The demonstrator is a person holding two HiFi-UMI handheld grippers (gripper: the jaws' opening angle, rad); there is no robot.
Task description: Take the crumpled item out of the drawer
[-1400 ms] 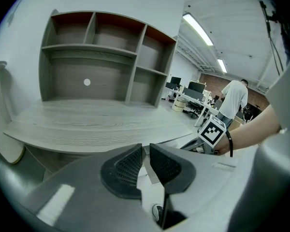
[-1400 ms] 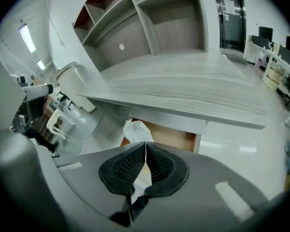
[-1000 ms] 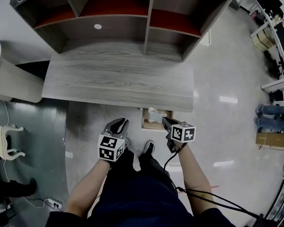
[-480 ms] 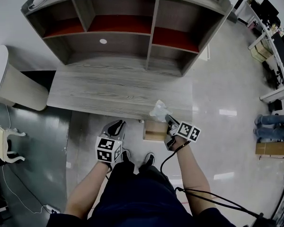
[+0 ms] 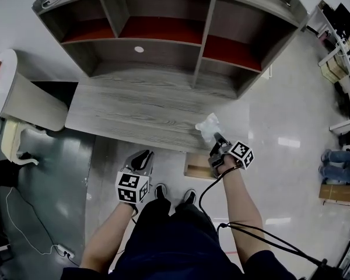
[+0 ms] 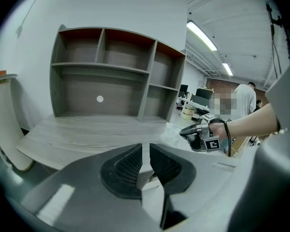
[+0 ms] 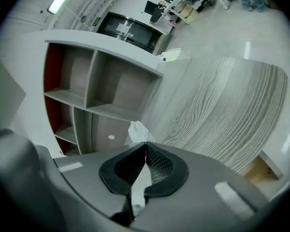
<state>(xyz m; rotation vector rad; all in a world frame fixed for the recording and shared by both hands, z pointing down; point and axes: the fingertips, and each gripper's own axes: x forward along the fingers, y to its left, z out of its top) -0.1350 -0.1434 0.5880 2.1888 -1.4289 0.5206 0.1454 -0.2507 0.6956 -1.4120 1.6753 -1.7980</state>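
My right gripper (image 5: pixel 220 142) is shut on the crumpled white item (image 5: pixel 208 125), holding it just above the front right part of the grey wooden desk (image 5: pixel 134 112). In the right gripper view the item (image 7: pixel 137 131) sticks out past the closed fingertips of the right gripper (image 7: pixel 145 145). Below the desk's front edge the open drawer (image 5: pixel 197 168) shows its light wooden inside. My left gripper (image 5: pixel 141 159) hangs lower left, in front of the desk. In its own view the left gripper (image 6: pixel 146 146) has a narrow gap between the jaws and holds nothing.
A shelf unit (image 5: pixel 163 39) with red-backed compartments stands at the back of the desk. A white rounded piece of furniture (image 5: pixel 14 95) sits at the left. A person's legs (image 5: pixel 341 156) and a cardboard box (image 5: pixel 338 192) are on the floor far right.
My right gripper has risen out of the drawer with the crumpled item and moved forward over the desk's front edge. The left gripper has hardly moved.
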